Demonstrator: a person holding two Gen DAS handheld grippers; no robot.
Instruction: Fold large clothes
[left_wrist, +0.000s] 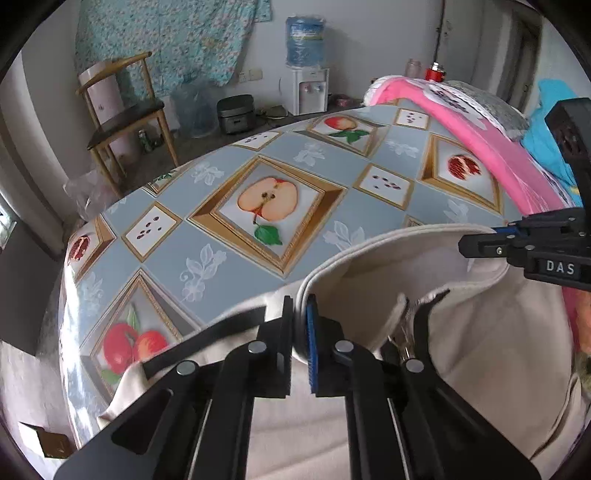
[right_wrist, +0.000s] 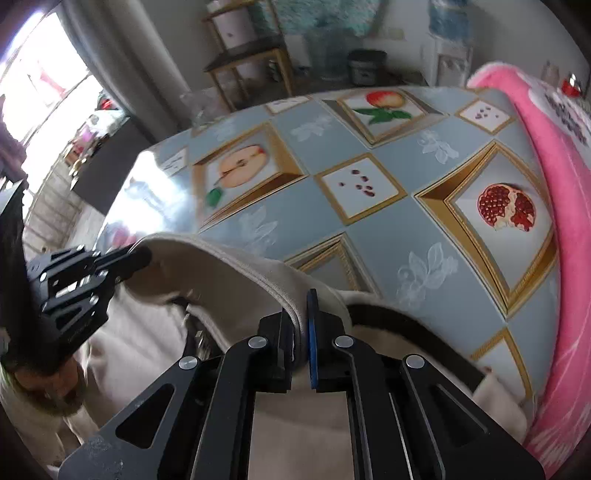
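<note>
The beige garment (left_wrist: 480, 332) lies on the tabletop (left_wrist: 229, 258) beside the pink cloth (left_wrist: 491, 147). Its hem is pinched by the left tool (left_wrist: 300, 328) and the right tool (right_wrist: 301, 332). Both corners should be lifted evenly so the fold stays straight.

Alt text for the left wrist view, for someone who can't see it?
The left gripper is shut on the edge of a cream garment lying on a fruit-print tablecloth. At right, the right gripper pinches the same edge.
</note>
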